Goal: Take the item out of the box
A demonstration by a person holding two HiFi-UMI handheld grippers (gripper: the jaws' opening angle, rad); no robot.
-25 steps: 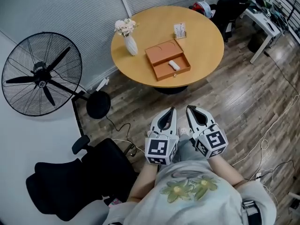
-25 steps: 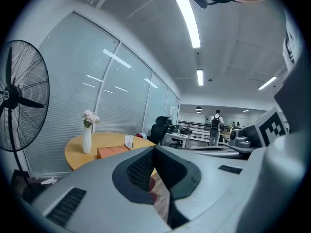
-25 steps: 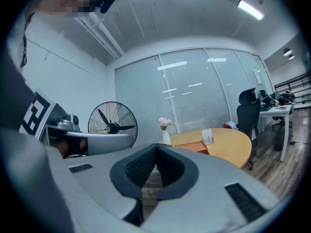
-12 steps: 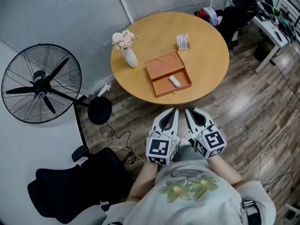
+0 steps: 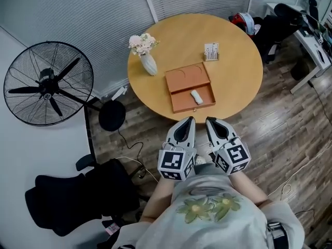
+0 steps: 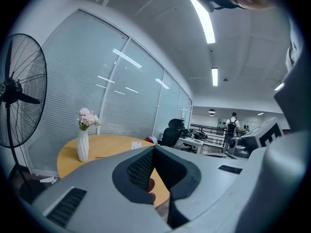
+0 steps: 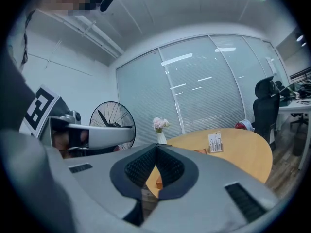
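Observation:
An open orange-brown box (image 5: 182,80) lies on the round wooden table (image 5: 238,71), its lid folded back. A small white item (image 5: 195,97) rests in the tray half nearest me. My left gripper (image 5: 188,122) and right gripper (image 5: 211,122) are held side by side just short of the table's near edge, both pointing at the box and apart from it. In the left gripper view the left gripper (image 6: 154,148) has its jaws touching with nothing between them. The right gripper (image 7: 156,147) looks the same in the right gripper view.
A white vase of flowers (image 5: 147,61) and a small card stand (image 5: 211,51) share the table. A standing fan (image 5: 47,84) is at the left, a black office chair (image 5: 72,196) at the lower left. Cables (image 5: 136,157) lie on the wood floor. Desks and chairs (image 5: 290,19) fill the right.
The table and box have drawn nearer to the grippers as the person walked toward them. Both grippers stayed shut and side by side.

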